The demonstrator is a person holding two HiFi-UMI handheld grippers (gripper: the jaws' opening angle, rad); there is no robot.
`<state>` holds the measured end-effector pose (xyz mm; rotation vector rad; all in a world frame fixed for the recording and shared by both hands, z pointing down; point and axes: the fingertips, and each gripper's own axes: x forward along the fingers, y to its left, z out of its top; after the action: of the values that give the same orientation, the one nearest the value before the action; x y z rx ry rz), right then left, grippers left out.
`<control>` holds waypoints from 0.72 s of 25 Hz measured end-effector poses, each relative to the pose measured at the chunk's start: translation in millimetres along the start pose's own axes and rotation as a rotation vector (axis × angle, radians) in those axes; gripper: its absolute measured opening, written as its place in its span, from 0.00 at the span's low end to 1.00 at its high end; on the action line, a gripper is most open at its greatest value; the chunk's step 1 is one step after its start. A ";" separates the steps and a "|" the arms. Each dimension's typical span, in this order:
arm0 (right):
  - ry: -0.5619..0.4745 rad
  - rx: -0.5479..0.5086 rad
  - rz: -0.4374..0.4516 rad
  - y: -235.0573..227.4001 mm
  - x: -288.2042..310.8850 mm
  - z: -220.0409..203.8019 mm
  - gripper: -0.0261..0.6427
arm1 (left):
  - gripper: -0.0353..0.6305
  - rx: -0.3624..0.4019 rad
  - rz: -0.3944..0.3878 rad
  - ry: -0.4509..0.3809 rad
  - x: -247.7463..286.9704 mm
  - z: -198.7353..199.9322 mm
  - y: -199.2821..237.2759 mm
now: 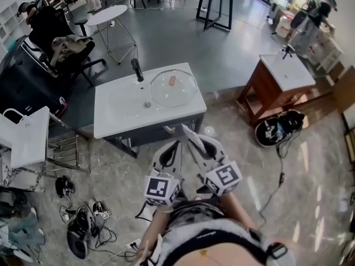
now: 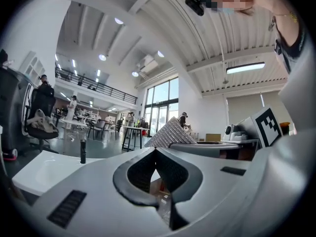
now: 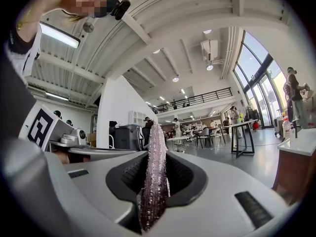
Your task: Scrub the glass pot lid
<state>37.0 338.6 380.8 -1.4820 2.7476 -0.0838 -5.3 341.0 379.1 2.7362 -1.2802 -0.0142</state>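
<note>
Lying flat with its knob up, the glass pot lid [image 1: 173, 88] sits toward the far right corner of the white counter [image 1: 119, 121]. A black faucet [image 1: 136, 70] stands just left of it at the far edge. The counter top dips into a shallow basin [image 1: 125, 105] with a small round drain fitting [image 1: 147, 104] near the lid's left rim. Whether the lid rests inside the basin or on its border cannot be told, and nothing shows on or under the glass.

Both grippers are held side by side over the floor, short of the counter's near edge and apart from the lid. The left gripper [image 1: 178, 144] has its jaws pressed together with nothing between them [image 2: 156, 151]. The right gripper [image 1: 194, 142] is clamped on a glittery scrub pad [image 3: 154, 177]. The pad stands up edgewise from between the jaws and points toward the near edge of the counter [image 1: 187, 133].
</note>
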 end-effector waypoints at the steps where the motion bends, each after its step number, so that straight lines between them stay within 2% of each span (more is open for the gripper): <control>1: 0.003 0.004 -0.008 -2.7 7.7 -0.8 0.17 | 0.04 0.001 -0.012 0.001 5.9 0.2 5.6; 7: 0.004 0.007 -0.040 -9.1 51.5 0.5 0.17 | 0.04 0.002 -0.062 0.005 28.7 7.4 40.6; 18: 0.033 0.019 -0.090 -2.0 101.9 -10.0 0.17 | 0.04 -0.003 -0.109 0.040 34.0 1.7 95.2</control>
<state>-17.7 252.8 391.8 -1.6142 2.6961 -0.1360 -56.3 254.3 389.6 2.7853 -1.1185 0.0280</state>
